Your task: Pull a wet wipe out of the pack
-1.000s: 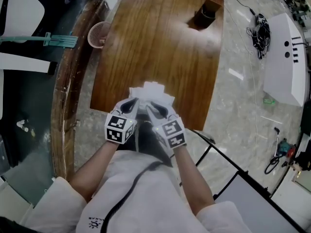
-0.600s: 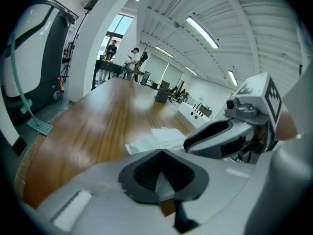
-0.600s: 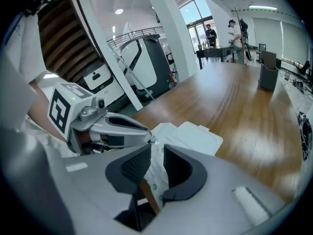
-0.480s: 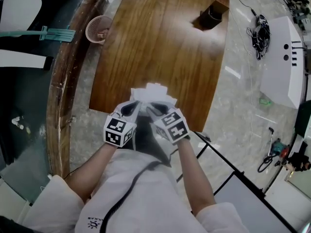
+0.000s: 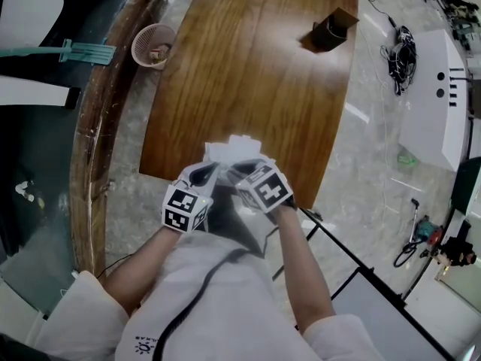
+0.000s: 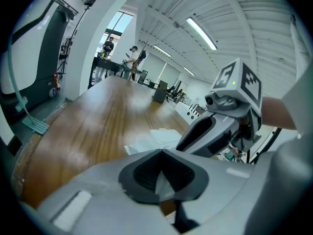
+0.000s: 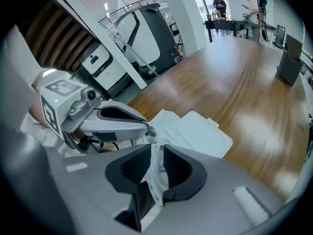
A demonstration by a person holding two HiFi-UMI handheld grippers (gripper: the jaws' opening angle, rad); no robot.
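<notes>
The white wet wipe pack point(image 5: 237, 149) lies at the near edge of the wooden table point(image 5: 248, 66), partly hidden by both grippers. My left gripper point(image 5: 211, 171) is shut, with a thin white sliver point(image 6: 160, 176) pinched between its pads; wipe or wrapper, I cannot tell. My right gripper point(image 5: 240, 171) is tipped steeply down and shut on a strip of white wrapper with green print point(image 7: 155, 177). In the right gripper view the pack point(image 7: 198, 131) spreads just past the jaws, with the left gripper point(image 7: 148, 129) touching its near corner. In the left gripper view the pack point(image 6: 155, 139) lies beyond the right gripper point(image 6: 182, 145).
A dark box point(image 5: 331, 27) stands at the table's far end. A pink basket point(image 5: 152, 45) and a teal-handled tool point(image 5: 79, 51) are on the floor at the left. A white machine point(image 5: 436, 89) and cables lie at the right, a black frame point(image 5: 346, 254) near my right arm.
The right gripper has tipped downward at the pack's near edge, its marker cube turning more toward the head camera. The left gripper stayed in place, still shut.
</notes>
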